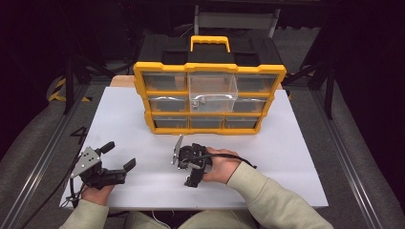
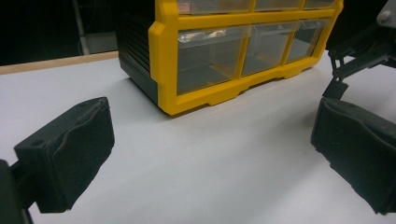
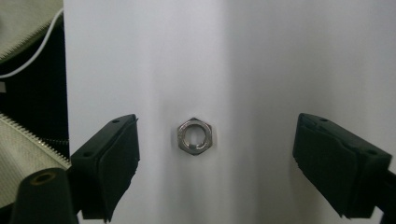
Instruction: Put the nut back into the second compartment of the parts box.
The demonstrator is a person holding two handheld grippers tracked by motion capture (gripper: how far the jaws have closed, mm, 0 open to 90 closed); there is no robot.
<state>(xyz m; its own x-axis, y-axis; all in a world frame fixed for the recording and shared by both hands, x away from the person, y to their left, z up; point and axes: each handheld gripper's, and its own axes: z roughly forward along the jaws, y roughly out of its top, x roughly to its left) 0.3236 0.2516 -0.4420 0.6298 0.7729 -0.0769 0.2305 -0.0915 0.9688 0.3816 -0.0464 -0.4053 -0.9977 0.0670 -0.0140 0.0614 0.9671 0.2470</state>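
hex nut [image 3: 194, 135] flat between spread fingers [image 3: 114, 161], untouched

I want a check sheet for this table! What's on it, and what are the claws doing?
Surface: white table, bare around the work.
Job's things: steel hex nut lying flat; yellow drawer organizer, one clear drawer pulled out.
Clutter: nothing seen.
Grippers: right claw open, pointing down, straddling the nut without touching; left claw open, holding nothing.
Cables: one trailing from each claw.
Surroundings: dark floor, metal rails.
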